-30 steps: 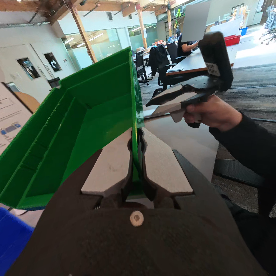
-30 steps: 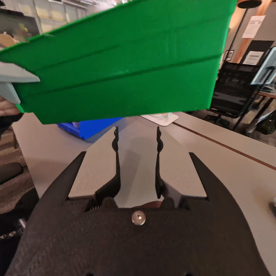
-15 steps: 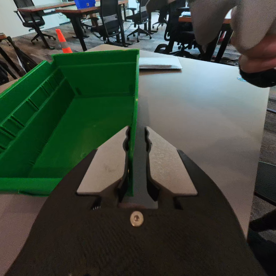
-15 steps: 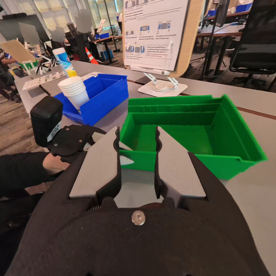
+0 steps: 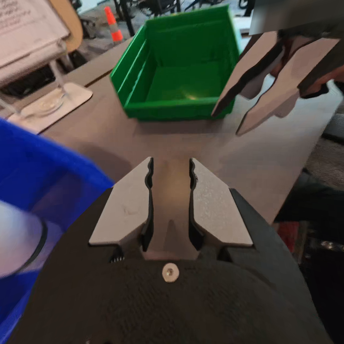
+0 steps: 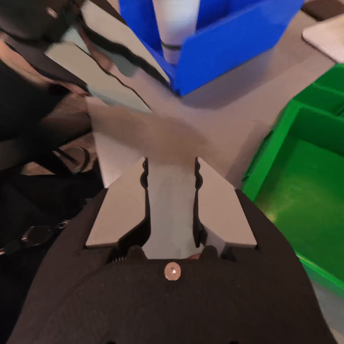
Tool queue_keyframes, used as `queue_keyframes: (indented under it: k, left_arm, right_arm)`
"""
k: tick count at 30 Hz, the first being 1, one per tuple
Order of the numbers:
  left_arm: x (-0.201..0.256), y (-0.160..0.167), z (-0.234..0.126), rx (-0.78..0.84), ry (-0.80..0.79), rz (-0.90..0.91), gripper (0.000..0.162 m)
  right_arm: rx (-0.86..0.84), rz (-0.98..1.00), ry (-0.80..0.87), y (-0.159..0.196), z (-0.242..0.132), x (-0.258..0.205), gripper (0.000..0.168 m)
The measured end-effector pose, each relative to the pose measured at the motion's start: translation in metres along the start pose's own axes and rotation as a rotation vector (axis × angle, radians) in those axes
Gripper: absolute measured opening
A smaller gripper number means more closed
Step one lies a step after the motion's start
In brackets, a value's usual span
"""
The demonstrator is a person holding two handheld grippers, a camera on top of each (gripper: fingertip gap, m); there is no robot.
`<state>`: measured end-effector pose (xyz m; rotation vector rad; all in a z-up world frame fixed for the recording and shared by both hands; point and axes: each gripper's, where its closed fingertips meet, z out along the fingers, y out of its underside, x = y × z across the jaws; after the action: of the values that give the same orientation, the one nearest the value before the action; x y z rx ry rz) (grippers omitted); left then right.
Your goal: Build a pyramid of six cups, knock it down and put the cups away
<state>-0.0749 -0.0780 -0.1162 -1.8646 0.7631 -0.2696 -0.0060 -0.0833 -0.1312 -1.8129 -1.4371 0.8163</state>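
An empty green bin [image 5: 178,74] stands on the grey table ahead of my left gripper [image 5: 170,163], which is open and empty over bare tabletop. A blue bin [image 5: 33,176] sits at its left with a blurred white stack of cups [image 5: 16,240] inside. My right gripper [image 6: 170,163] is open and empty above the table's near edge. In the right wrist view the blue bin [image 6: 223,46] with the white cups [image 6: 175,22] lies ahead and the green bin [image 6: 301,167] is at the right. The right gripper also shows in the left wrist view [image 5: 230,122], next to the green bin's near right corner.
A white stand base [image 5: 50,104] holding a paper board [image 5: 28,28] sits on the table behind the blue bin. An orange cone [image 5: 113,26] stands on the floor beyond. The table's edge [image 5: 307,158] runs along the right. A person's dark sleeve [image 6: 28,111] is at the left. Across from one pair of fingers to the other is roughly 9 cm.
My left gripper let go of the green bin's wall, opened and pulled back toward the blue bin. The bin now rests flat on the table. My right gripper swung down toward the table.
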Motion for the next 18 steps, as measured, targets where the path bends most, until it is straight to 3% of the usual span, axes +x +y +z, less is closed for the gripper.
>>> queue_keyframes:
  k: [3, 5, 10, 14, 15, 16, 18]
  left_arm:
    - [-0.062, 0.047, -0.021, -0.075, -0.212, -0.025, 0.04]
    - [-0.114, 0.082, -0.038, -0.154, -0.419, -0.021, 0.052]
    - [-0.169, 0.122, -0.065, -0.209, -0.529, -0.151, 0.085]
    - [-0.204, 0.138, -0.089, -0.228, -0.629, -0.182, 0.087]
    - [-0.206, 0.14, -0.092, -0.23, -0.634, -0.183, 0.088]
    - [-0.204, 0.14, -0.093, -0.232, -0.636, -0.183, 0.087]
    - [-0.185, 0.13, -0.087, -0.214, -0.557, -0.152, 0.077]
  right_arm:
    - [-0.138, 0.0, 0.248, 0.029, 0.002, 0.049, 0.018]
    - [-0.177, 0.006, 0.234, 0.041, -0.006, 0.055, 0.0]
    - [-0.242, 0.132, 0.382, 0.079, -0.068, 0.104, 0.0]
    - [-0.231, 0.326, 0.492, 0.121, -0.135, 0.158, 0.0]
    - [-0.194, 0.383, 0.499, 0.126, -0.148, 0.167, 0.008]
    - [-0.147, 0.428, 0.488, 0.126, -0.157, 0.17, 0.03]
    - [-0.009, 0.438, 0.421, 0.105, -0.168, 0.164, 0.032]
